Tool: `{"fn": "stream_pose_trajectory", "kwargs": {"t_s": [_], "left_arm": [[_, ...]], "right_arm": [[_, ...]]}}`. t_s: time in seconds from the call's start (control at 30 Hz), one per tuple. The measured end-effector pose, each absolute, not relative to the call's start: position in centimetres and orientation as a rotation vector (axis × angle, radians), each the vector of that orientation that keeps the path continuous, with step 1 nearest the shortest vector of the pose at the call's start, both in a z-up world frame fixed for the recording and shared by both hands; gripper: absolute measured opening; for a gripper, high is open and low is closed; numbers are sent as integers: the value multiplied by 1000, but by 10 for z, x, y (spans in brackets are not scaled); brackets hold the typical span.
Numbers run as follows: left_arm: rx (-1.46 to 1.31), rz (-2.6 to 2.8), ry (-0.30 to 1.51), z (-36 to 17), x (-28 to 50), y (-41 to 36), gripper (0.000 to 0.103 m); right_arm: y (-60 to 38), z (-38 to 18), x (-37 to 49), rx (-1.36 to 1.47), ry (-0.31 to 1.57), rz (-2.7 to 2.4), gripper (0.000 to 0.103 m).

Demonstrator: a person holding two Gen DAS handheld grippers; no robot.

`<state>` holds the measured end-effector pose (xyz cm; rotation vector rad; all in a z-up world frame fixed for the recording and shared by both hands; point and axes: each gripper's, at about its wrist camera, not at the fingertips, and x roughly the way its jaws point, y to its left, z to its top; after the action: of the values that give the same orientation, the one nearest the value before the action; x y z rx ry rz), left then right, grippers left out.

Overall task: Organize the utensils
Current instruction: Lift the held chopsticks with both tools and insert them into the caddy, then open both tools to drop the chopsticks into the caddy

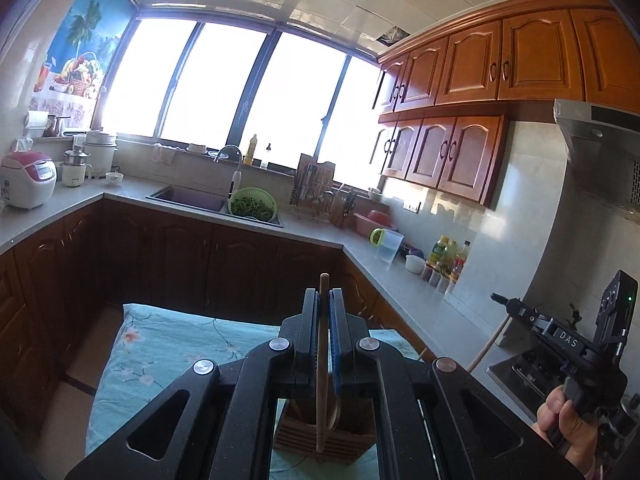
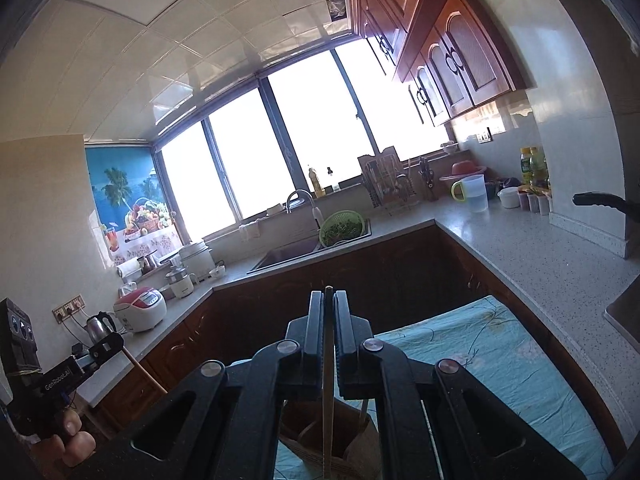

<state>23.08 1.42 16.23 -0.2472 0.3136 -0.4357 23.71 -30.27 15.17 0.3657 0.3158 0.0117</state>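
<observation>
Two grippers, each clamped on one stick | left gripper [image 1: 323,312] holds wooden chopstick [image 1: 322,364] upright | right gripper [image 2: 329,320] holds thin stick [image 2: 328,380] upright | wooden utensil holder [image 1: 352,436] directly below both.

The left hand-held gripper [image 1: 323,300] pinches a wooden utensil [image 1: 322,360] (upright) above a wooden holder [image 1: 324,436].

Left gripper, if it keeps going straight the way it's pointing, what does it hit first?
Probably the dark lower cabinets below the sink, past the table's far edge; nothing nearer shows in that line, though depth is unclear.
</observation>
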Motion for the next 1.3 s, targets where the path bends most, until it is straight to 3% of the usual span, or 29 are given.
{"fn": "stream_pose_trajectory", "kwargs": {"t_s": [0.4, 0.7, 1.07, 1.13, 1.17, 1.27, 1.3], "left_arm": [[-287, -372, 317, 105, 288, -23, 3], [-267, -350, 451, 50, 321, -43, 3], [-255, -352, 475, 58, 334, -34, 4], [-266, -364, 493, 59, 337, -32, 4], [-269, -367, 502, 60, 339, -32, 6], [-281, -369, 496, 66, 334, -24, 31], [-284, -370, 485, 69, 330, -23, 39]], "right_arm": [[-296, 103, 271, 326, 304, -43, 4], [-287, 44, 282, 311, 429, -35, 4], [-300, 26, 289, 380, 514, -28, 6], [-301, 27, 288, 382, 515, -25, 10], [-302, 28, 286, 384, 511, -23, 10], [-305, 35, 277, 413, 493, -7, 22], [-307, 38, 270, 427, 478, -2, 34]]}}
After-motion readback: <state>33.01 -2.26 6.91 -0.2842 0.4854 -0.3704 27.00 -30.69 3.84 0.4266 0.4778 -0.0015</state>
